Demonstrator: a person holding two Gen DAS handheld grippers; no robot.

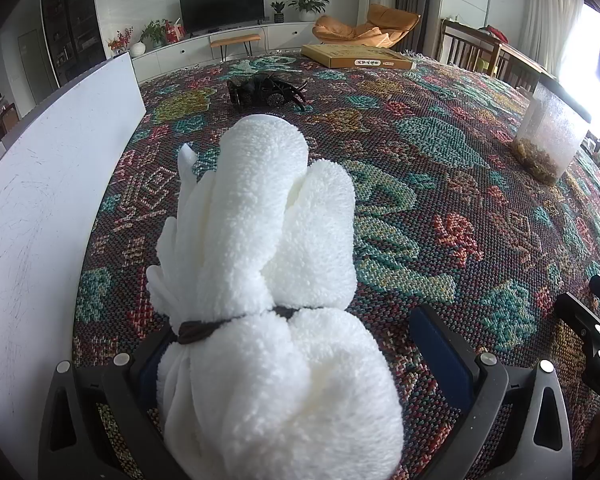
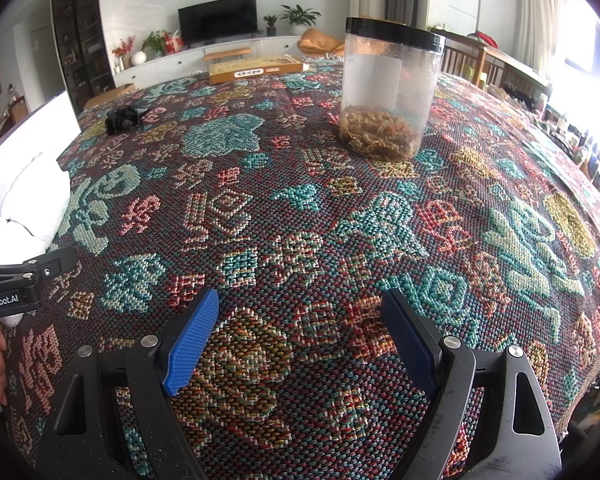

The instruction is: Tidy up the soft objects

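Note:
A white fluffy towel bundle [image 1: 276,264], tied with a dark band [image 1: 196,330], lies on the patterned tablecloth [image 1: 440,208]. Its near end sits between the wide-spread jaws of my left gripper [image 1: 300,344]; the right pad [image 1: 440,348] stands clear of it and the left pad is mostly hidden behind the towel. In the right wrist view the towel [image 2: 32,200] shows at the far left, with the left gripper's body beside it. My right gripper [image 2: 300,316] is open and empty above the cloth.
A white board [image 1: 48,208] stands along the left. A small black object [image 1: 266,92] lies farther back. A clear jar with a black lid [image 2: 388,88] holds dried bits. A flat cardboard box [image 1: 358,58] lies at the far edge.

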